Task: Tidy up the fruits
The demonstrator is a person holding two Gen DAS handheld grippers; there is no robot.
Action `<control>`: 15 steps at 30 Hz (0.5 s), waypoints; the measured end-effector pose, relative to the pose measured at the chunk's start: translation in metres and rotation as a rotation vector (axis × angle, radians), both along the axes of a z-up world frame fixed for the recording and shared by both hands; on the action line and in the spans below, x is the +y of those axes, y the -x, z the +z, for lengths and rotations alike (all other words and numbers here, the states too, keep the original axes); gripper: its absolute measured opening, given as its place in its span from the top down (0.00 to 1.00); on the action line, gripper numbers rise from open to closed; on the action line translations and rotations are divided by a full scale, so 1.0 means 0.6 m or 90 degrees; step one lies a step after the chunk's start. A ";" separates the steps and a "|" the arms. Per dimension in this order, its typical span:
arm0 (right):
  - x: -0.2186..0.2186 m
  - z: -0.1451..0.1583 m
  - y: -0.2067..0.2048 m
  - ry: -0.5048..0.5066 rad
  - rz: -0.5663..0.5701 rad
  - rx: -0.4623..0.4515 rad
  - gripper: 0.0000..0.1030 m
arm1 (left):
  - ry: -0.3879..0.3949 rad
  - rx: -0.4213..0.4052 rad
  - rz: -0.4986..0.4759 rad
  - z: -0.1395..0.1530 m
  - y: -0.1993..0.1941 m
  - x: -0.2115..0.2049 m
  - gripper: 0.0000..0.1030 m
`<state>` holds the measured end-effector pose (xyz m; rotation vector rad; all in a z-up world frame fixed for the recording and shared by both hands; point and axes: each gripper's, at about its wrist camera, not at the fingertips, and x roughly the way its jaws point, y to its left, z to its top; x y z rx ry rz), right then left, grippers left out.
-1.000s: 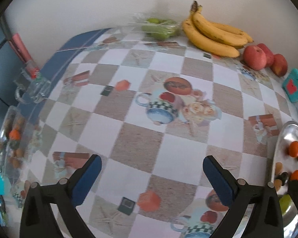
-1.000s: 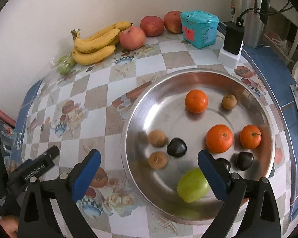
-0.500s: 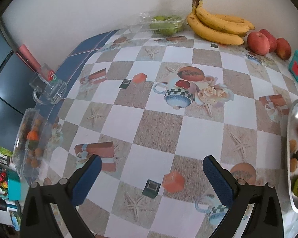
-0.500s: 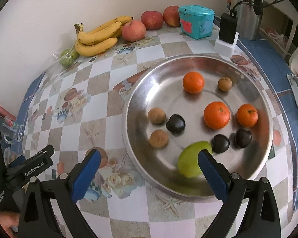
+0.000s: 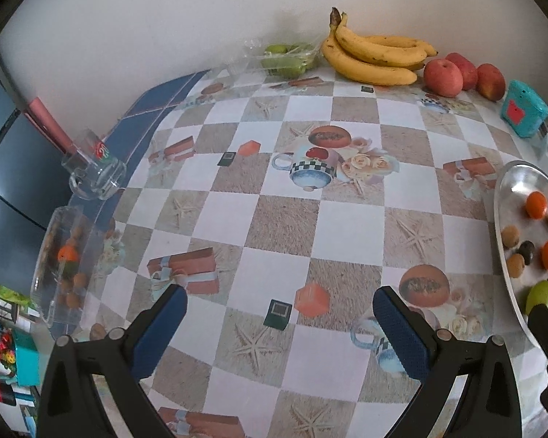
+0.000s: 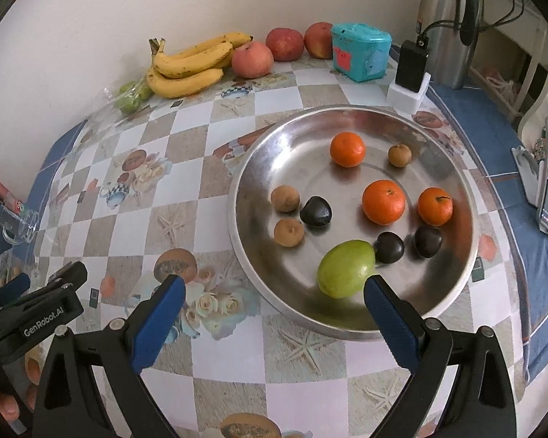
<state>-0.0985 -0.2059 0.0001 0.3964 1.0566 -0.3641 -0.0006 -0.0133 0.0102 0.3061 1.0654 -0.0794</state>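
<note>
The right tongs (image 6: 270, 297) hang wide apart and empty over the near rim of the steel dish (image 6: 259, 255); the green mango (image 6: 345, 268) lies just ahead, right of centre, long axis slanting up to the right. The left tongs (image 5: 279, 315), also apart, sit farther off over bare bench (image 5: 281, 226)

The round tray (image 6: 350, 325) is seen to be polished metal, bright and mirror-like. The surface is covered by a glossy printed oilcloth (image 5: 281, 219). A clear glass mug (image 5: 96, 177) and a transparent plastic box (image 5: 60, 262) are noted. Each tool carries matt black plastic arms and finely textured blue pads (image 6: 157, 323). The flask (image 6: 445, 25) is brushed steel.
</note>
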 end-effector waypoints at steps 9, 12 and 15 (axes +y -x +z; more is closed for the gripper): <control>0.007 0.018 0.015 0.026 -0.004 -0.017 0.05 | 0.010 -0.010 -0.008 0.014 0.021 0.011 0.00; 0.008 0.018 0.015 0.027 -0.002 -0.016 0.05 | 0.010 -0.008 -0.010 0.014 0.022 0.010 0.00; 0.008 0.018 0.013 0.026 0.000 -0.014 0.05 | 0.012 -0.009 -0.013 0.016 0.023 0.009 0.00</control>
